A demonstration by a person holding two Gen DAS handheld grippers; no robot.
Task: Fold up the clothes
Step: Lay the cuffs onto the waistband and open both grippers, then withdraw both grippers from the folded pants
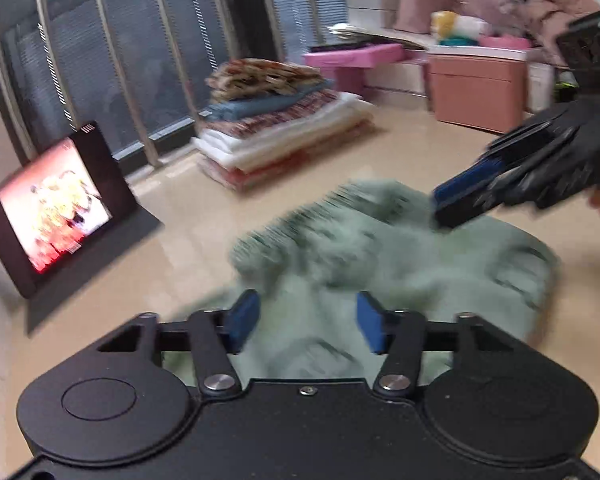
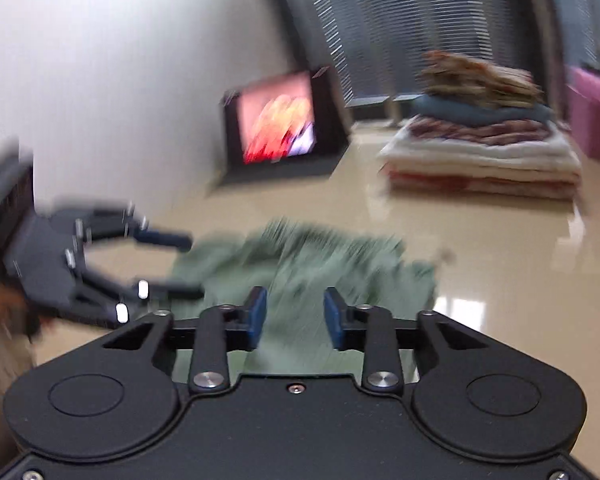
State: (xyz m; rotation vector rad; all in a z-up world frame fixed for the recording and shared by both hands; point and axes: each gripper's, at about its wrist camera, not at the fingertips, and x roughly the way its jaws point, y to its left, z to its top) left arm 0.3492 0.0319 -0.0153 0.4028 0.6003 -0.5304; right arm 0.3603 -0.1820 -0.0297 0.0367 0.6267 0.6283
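Note:
A crumpled pale green garment (image 1: 380,264) lies on the beige floor, blurred by motion; it also shows in the right wrist view (image 2: 300,264). My left gripper (image 1: 306,320) is open just above its near edge, nothing between the blue pads. In the right wrist view the left gripper (image 2: 187,266) shows at the left, jaws apart at the cloth's left edge. My right gripper (image 2: 295,316) is open over the garment, empty. In the left wrist view the right gripper (image 1: 440,208) comes in from the right with its tips at the cloth's far right part.
A tablet (image 1: 47,208) with a lit screen stands on the floor at the left, also in the right wrist view (image 2: 277,126). A stack of folded blankets (image 1: 283,120) sits beyond the garment. Pink boxes (image 1: 476,92) and cushions stand at the back right by the blinds.

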